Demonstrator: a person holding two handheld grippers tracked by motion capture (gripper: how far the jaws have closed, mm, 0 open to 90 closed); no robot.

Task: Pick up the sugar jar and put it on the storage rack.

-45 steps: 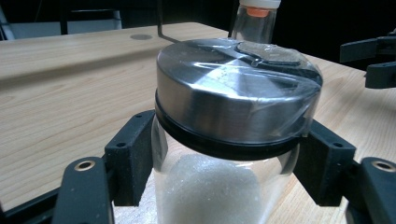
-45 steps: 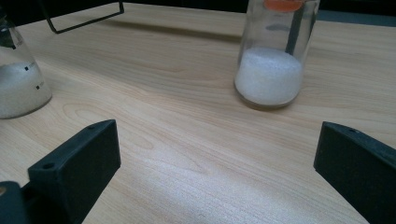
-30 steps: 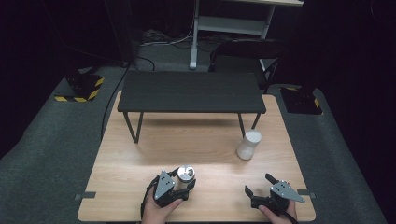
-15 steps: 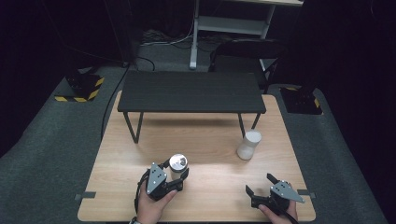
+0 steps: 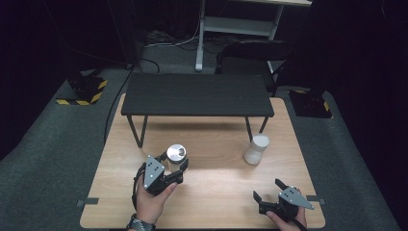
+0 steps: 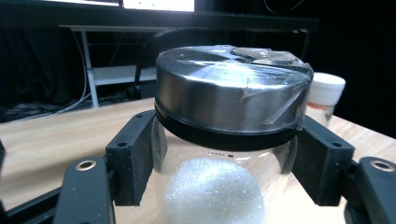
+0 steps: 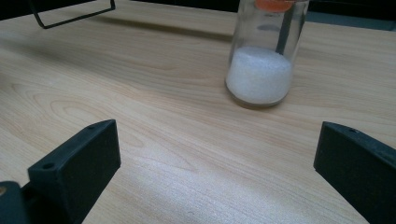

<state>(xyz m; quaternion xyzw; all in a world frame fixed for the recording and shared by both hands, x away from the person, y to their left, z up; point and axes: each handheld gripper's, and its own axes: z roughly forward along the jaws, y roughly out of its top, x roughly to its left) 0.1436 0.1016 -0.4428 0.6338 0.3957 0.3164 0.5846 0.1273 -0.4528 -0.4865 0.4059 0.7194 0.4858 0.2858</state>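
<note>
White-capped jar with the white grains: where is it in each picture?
High view: white-capped jar right of centre.
Left gripper view: at the right edge, behind the silver-lidded jar.
Right gripper view: top, right of centre, cap cut off.
Shared landmark: the wooden table.

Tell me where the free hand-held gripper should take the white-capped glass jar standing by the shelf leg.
Grip the white-capped glass jar across its straight glass wall, below the cap. It stands upright on the wooden table, apart from other things. Come in level from the near side, where the right hand-held gripper already faces it with jaws open wider than the jar.
</note>
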